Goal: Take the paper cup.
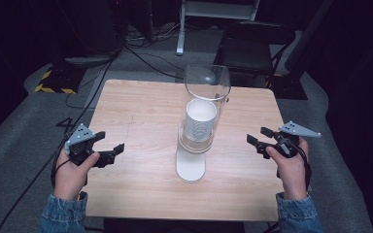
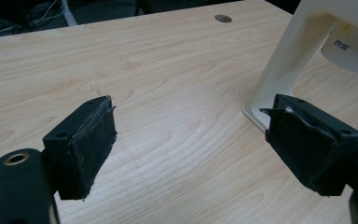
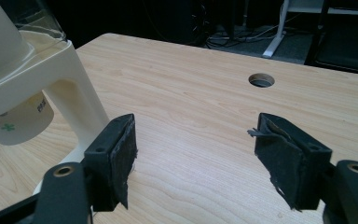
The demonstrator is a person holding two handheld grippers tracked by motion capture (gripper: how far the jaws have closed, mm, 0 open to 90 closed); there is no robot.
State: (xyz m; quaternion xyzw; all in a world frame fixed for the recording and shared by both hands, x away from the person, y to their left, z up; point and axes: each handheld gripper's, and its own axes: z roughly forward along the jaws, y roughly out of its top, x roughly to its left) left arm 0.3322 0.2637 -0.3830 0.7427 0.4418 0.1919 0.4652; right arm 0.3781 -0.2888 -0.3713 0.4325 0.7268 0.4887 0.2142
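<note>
My left gripper [image 1: 110, 144] and right gripper [image 1: 255, 136] both hover with jaws apart and empty at opposite edges of the light wooden table [image 1: 141, 116], well clear of the white cup dispenser with its clear tube [image 1: 197, 127] standing between them at the table's middle.
</note>
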